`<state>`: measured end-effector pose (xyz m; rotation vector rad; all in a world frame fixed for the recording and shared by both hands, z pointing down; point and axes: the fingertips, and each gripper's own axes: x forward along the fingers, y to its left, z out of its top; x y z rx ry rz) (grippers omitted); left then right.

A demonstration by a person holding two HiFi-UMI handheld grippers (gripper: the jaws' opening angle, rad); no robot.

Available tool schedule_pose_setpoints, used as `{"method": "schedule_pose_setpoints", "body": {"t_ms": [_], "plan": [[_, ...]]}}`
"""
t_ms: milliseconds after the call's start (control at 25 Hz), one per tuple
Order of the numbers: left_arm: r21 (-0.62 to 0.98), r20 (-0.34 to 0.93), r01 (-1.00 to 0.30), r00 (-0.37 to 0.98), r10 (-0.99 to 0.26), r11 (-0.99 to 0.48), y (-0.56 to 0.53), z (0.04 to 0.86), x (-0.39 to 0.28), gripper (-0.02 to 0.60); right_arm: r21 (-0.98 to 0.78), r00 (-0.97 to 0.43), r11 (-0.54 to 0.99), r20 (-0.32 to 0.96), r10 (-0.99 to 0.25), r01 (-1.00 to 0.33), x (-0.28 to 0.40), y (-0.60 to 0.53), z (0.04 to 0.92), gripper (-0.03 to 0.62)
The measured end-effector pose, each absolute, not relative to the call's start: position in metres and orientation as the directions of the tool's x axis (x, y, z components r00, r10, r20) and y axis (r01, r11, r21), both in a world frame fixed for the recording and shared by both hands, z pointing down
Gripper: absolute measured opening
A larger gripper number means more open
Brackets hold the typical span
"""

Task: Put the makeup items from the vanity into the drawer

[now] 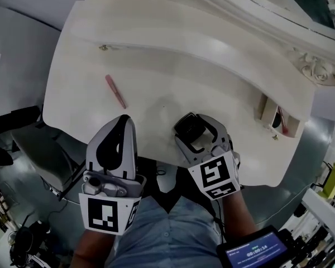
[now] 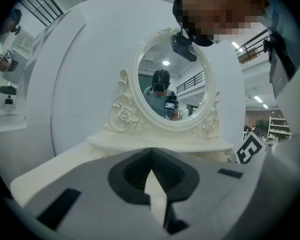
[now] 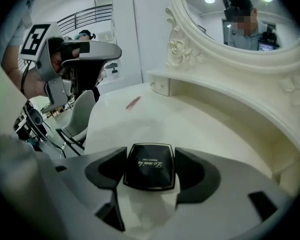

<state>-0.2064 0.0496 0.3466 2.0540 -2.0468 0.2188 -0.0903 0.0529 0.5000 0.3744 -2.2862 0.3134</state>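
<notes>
A black square compact [image 1: 188, 127] [image 3: 150, 166] lies at the front edge of the cream vanity top [image 1: 173, 77]. My right gripper [image 1: 196, 132] [image 3: 149, 173] has one jaw on each side of it, and the pads sit against its two edges. A slim pink makeup stick [image 1: 115, 91] [image 3: 133, 102] rests on the left part of the top, apart from both grippers. My left gripper [image 1: 118, 134] [image 2: 155, 186] hovers at the vanity's front edge, just below the pink stick, jaws together and holding nothing.
A small drawer [image 1: 276, 116] stands pulled out at the vanity's right end, with a red item inside. An oval mirror [image 2: 171, 86] in a carved frame rises at the back. A grey chair [image 3: 82, 115] stands off the left side.
</notes>
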Motion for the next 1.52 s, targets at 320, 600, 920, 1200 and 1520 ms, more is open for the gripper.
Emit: {"method": "schedule_pose_setpoints", "body": {"t_ms": [320,600,920,1200,1520], "plan": [[0.033,0.216,-0.998,0.052,-0.975,-0.046,0.046,0.320,-0.177,0.000,-0.110,-0.700,0.903,0.673,-0.239,-0.415,-0.075,0.038,0.459,0.295],[-0.012,0.089,-0.990,0.140,-0.986,-0.142,0.028,0.273,-0.133,-0.001,-0.028,-0.695,0.857,0.599,-0.398,-0.515,-0.031,0.000,0.405,0.295],[-0.030,0.057,-0.969,0.243,-0.968,-0.245,0.010,0.262,-0.055,-0.001,0.032,-0.574,0.727,0.592,-0.567,-0.686,0.089,-0.045,0.395,0.295],[-0.042,0.080,-0.954,0.294,-0.952,-0.298,0.000,0.263,-0.017,-0.001,0.019,-0.483,0.634,0.630,-0.608,-0.773,0.158,-0.059,0.416,0.295],[-0.044,0.125,-0.954,0.288,-0.949,-0.296,-0.017,0.278,0.002,0.000,-0.046,-0.501,0.623,0.643,-0.580,-0.781,0.172,-0.070,0.435,0.295]]}}
